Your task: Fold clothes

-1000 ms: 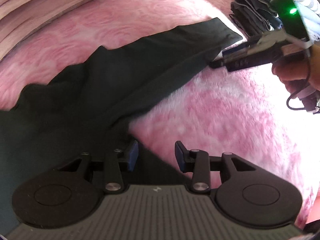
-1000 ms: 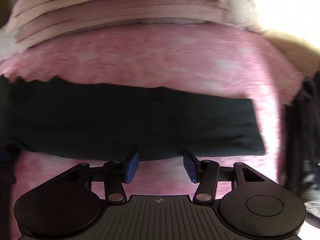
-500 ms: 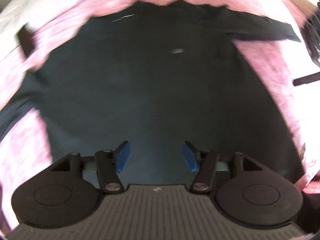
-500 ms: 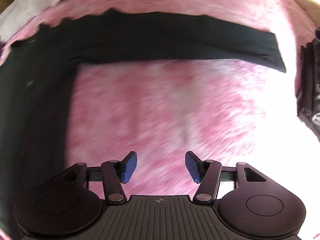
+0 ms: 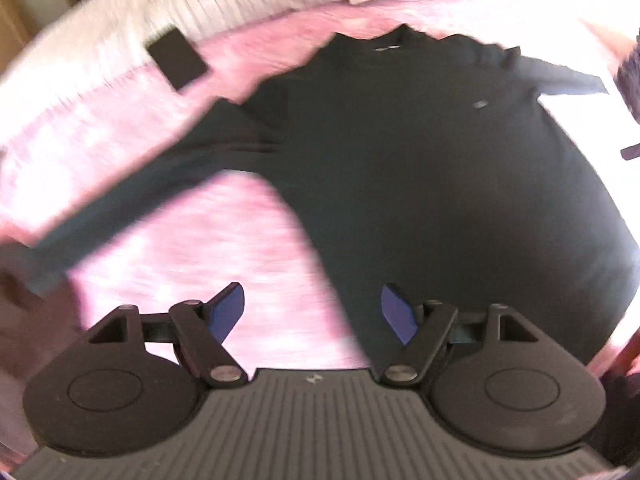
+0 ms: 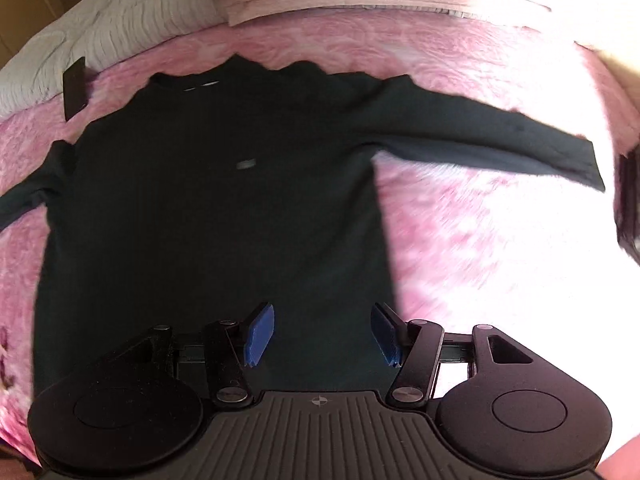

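A dark long-sleeved top (image 5: pixel 420 168) lies spread flat on a pink fluffy blanket (image 5: pixel 192 240), one sleeve stretching toward 8 o'clock. At 6 o'clock, the left gripper (image 5: pixel 312 312) hangs with its 2 blue-padded fingers (image 5: pixel 228 310) parted, holding nothing. A small dark rectangle (image 5: pixel 178 60) sits at 11 o'clock.

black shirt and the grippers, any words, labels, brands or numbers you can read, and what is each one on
None can be read.
Chest patch on the black shirt: too blurred to read.
Neck label inside its collar: too small and blurred.
Left gripper and right gripper: only a small symbol on each housing, no words.
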Available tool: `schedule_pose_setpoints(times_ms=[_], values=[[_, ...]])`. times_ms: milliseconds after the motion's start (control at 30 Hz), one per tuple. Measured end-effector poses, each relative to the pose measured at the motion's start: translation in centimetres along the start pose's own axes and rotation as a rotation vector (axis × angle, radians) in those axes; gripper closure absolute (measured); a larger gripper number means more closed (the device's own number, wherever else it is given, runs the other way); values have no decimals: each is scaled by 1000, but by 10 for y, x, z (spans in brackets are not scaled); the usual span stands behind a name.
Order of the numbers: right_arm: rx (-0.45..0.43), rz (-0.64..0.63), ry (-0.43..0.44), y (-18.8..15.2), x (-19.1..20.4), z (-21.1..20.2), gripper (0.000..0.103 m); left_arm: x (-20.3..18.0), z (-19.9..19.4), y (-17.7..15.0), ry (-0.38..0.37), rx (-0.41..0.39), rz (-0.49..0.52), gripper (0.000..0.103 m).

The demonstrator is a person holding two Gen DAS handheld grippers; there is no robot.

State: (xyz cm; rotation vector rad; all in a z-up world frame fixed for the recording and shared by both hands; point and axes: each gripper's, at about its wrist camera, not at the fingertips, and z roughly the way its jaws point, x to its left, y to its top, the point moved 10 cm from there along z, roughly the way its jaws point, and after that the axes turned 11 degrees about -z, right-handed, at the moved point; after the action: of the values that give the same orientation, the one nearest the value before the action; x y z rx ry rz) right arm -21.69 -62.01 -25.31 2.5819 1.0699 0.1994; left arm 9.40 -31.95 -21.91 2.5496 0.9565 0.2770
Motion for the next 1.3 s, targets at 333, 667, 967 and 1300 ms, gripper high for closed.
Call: schedule_pose_setpoints(times_ms=[333,667,967,1300], values=[[-8,-165,109,4,167,-24,46,126,-27,0,150,-53,102,31],[-31,-133,138,-9,190,-44,45,96,-64,-26,119,-9,64,31],[-59,21,28,-32,158,-93,45,77,-68,-15,-9,-16,144,30],[-70,275,-153,-61,198,-127,45,107,-63,19,-202,-68,400,30]])
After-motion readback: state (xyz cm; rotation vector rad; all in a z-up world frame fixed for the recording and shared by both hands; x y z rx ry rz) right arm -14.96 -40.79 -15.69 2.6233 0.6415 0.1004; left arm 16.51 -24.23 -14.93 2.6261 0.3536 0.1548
